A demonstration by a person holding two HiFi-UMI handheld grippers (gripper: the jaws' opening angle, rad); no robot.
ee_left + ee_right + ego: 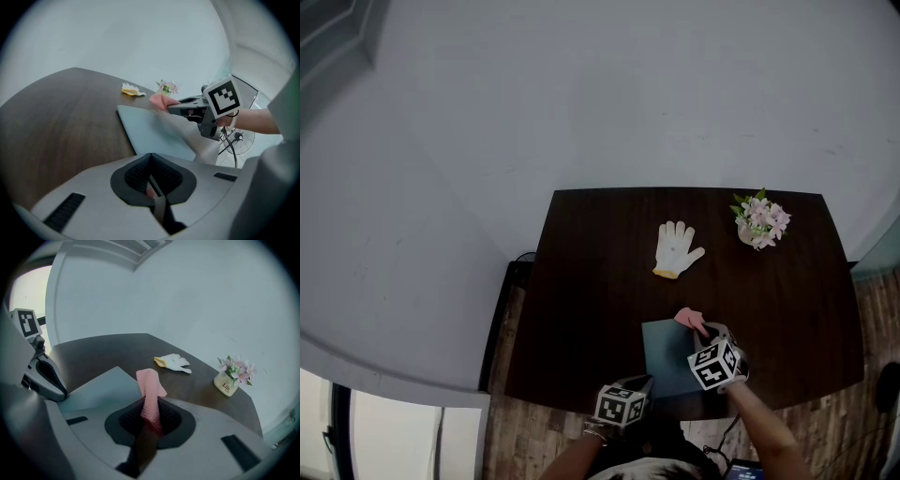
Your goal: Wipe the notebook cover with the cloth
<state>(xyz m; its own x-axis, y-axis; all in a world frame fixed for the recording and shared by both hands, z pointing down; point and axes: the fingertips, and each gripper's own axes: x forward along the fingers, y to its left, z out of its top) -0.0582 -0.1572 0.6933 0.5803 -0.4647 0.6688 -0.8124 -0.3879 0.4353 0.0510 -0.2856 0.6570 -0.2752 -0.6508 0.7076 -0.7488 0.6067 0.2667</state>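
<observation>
One dark table (pixel 600 309) carries the grey-blue notebook (pixel 664 356) at its near edge. The right gripper (pixel 174 108), clamped on the pink cloth (pixel 150 392), hovers over the cover. The left gripper (pixel 153 183) is closed and empty. Risk: the unheld notebook may slide under wiping.

The left tool (pixel 151 185) and right tool (pixel 149 420) match — pale grey moulded shells, a black ribbed pocket round the jaws, dark slots either side — each carrying a white cube (pixel 715 364) printed with black square markers.
</observation>
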